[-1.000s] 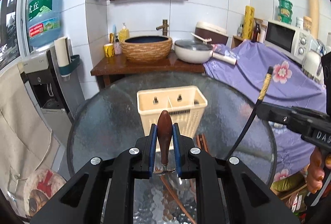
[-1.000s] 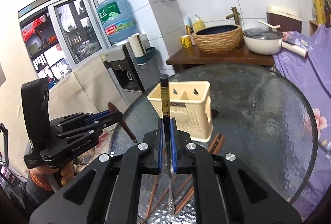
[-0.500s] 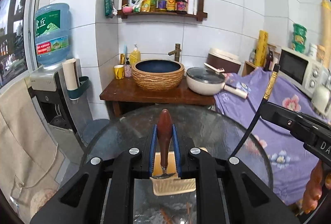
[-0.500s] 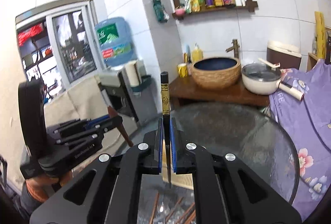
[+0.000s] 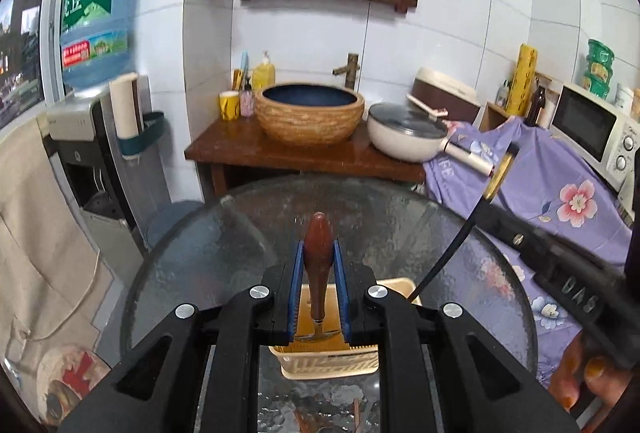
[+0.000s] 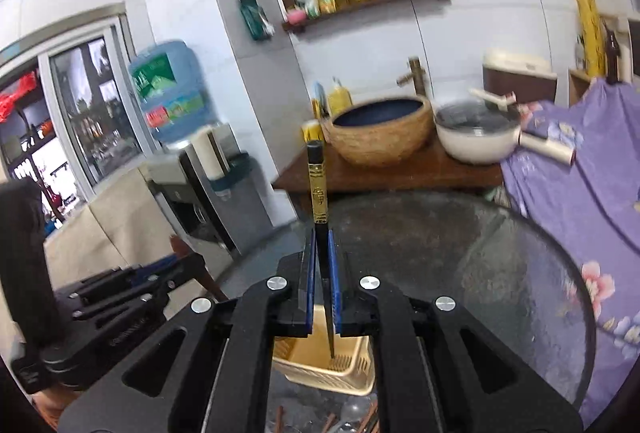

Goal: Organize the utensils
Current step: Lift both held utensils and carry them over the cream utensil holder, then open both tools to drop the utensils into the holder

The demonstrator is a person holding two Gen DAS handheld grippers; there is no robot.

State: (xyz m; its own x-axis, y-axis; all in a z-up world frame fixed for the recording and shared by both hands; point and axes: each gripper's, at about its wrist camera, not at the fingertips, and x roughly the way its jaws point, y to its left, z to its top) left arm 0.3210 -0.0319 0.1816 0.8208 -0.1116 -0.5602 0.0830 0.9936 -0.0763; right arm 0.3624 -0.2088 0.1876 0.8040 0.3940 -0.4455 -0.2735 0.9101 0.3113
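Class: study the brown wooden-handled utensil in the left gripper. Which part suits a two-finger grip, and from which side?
Grip the wooden handle at its waist, pads on the two opposite sides, as the left gripper does now. The bulbous top above the pads resists slipping, and the metal end stays free above the basket.

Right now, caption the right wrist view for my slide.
Right gripper holds a black chopstick upright over the cream basket.

Far half of the glass table [image 5: 248,233] is bare, free to pass. Cream basket [image 5: 332,363] sits below both grippers, top open. Loose chopsticks [image 6: 370,417] clutter the near edge. Wooden counter [image 5: 304,157] blocks beyond the table.
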